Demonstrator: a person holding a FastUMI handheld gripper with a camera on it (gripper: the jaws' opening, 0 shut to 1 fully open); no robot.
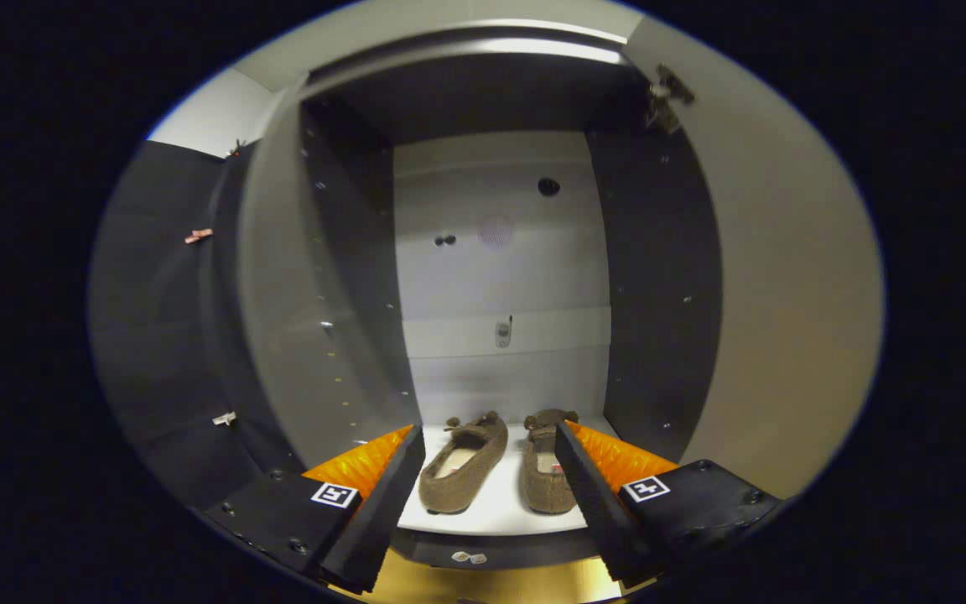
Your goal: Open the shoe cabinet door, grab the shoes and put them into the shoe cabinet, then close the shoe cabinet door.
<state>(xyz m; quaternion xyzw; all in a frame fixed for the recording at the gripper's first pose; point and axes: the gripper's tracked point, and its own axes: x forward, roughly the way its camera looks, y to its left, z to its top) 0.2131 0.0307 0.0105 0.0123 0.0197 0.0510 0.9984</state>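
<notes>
Two brown slipper-like shoes lie side by side on the white bottom shelf of the shoe cabinet, toes pointing inward. The cabinet door is swung wide open on the right, its hinge visible near the top. My gripper is open, held just in front of the shelf's edge. The shoes sit between and slightly beyond its two fingers, and neither finger touches them.
The cabinet has dark side walls and a pale back panel with a few holes. Its left panel stands beside the booth's dark wall. A strip of wooden floor shows below the cabinet's base.
</notes>
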